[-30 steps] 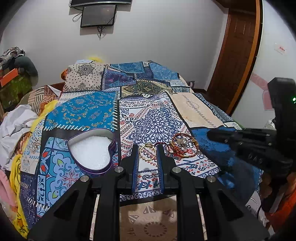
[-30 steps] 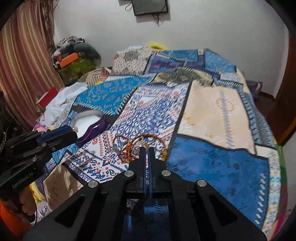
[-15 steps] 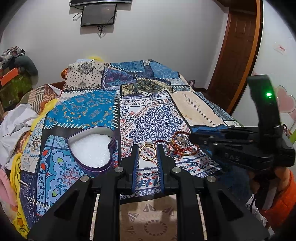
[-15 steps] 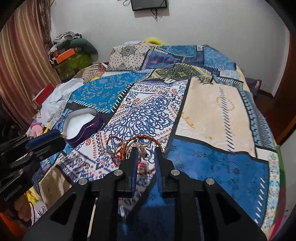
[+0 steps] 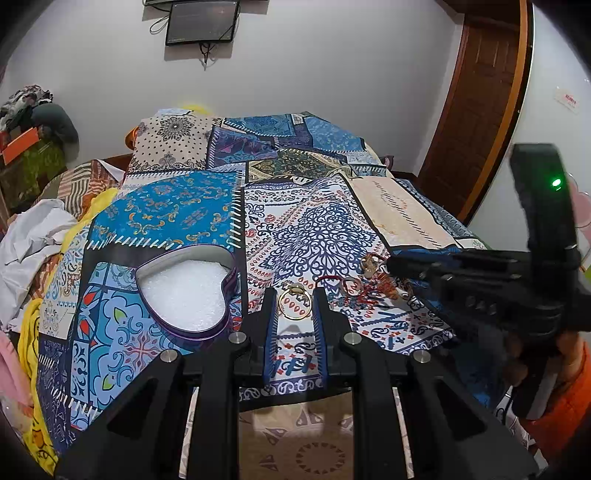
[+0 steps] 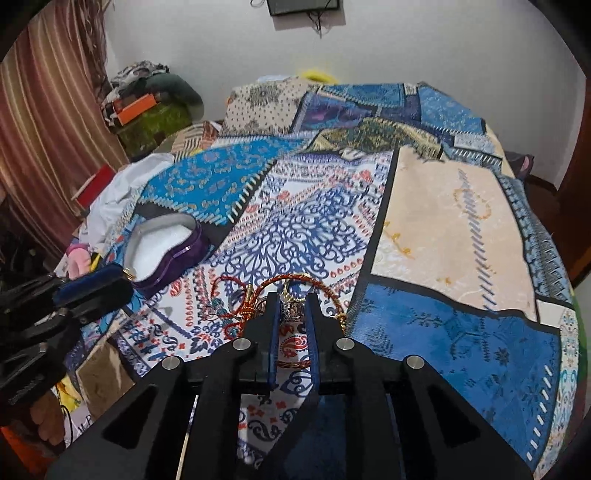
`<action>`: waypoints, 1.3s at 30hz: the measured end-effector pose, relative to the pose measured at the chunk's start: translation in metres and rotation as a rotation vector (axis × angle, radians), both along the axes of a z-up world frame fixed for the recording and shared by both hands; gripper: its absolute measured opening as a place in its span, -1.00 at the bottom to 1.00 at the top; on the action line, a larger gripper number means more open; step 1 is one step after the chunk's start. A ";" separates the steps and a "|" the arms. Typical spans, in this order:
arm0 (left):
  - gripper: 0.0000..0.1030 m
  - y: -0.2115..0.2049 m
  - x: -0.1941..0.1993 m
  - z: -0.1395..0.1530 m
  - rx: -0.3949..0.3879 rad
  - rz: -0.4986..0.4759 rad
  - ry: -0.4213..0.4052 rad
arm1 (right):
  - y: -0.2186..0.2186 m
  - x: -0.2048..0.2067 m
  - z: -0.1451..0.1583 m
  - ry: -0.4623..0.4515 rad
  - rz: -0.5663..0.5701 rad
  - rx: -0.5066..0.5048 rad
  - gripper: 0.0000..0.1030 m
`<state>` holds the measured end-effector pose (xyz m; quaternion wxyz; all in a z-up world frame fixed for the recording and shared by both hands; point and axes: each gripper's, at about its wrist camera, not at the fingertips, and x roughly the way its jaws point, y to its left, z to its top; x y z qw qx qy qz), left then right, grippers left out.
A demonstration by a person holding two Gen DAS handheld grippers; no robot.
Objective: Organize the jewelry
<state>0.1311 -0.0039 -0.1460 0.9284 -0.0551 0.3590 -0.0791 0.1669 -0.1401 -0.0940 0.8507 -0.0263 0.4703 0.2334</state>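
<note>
The right gripper's [image 5: 391, 263] fingertips hide part of the bangle heap [image 5: 364, 286], whose tangled pieces are too small to tell apart. Whether its closing jaws touch the ornate piece [image 6: 291, 309] between them cannot be told. The wall screen [image 6: 303, 6] is cut off at the top edge. The box's [image 6: 168, 248] near end sits behind the left gripper [image 6: 92, 286].

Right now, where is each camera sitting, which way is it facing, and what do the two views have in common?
Left wrist: sits on the left gripper, looking down its fingers across the bed at a gold ring; the right gripper and an orange sleeve show.
Right wrist: sits on the right gripper, facing the jewelry pile, jaws closing with a piece between them; the left gripper shows.
Shared: heart-shaped tin, patchwork bedspread, jewelry pile.
</note>
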 end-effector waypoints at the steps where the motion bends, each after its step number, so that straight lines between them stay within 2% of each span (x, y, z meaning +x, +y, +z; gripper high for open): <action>1: -0.66 -0.001 0.000 0.001 0.001 -0.003 -0.002 | -0.003 -0.001 0.004 -0.008 -0.008 0.007 -0.77; 5: -0.66 -0.005 -0.002 0.004 0.006 -0.010 -0.010 | -0.016 -0.006 0.018 -0.035 -0.040 0.021 -0.77; 13: -0.66 -0.015 -0.006 0.011 0.015 -0.023 -0.022 | -0.038 -0.015 0.038 -0.101 -0.096 -0.018 -0.77; 23: -0.66 -0.010 -0.012 0.019 0.019 -0.007 -0.042 | -0.028 -0.022 0.056 -0.166 -0.059 0.003 -0.77; 29: -0.66 -0.004 -0.014 0.018 0.018 -0.001 -0.035 | -0.019 -0.026 0.038 -0.112 -0.034 -0.025 -0.77; 34: -0.66 -0.006 -0.012 0.014 0.017 -0.008 -0.015 | -0.042 -0.021 0.013 -0.033 -0.114 -0.057 -0.77; 39: -0.66 -0.012 -0.009 0.012 0.024 -0.020 -0.007 | -0.061 -0.012 0.002 0.008 -0.175 -0.092 -0.76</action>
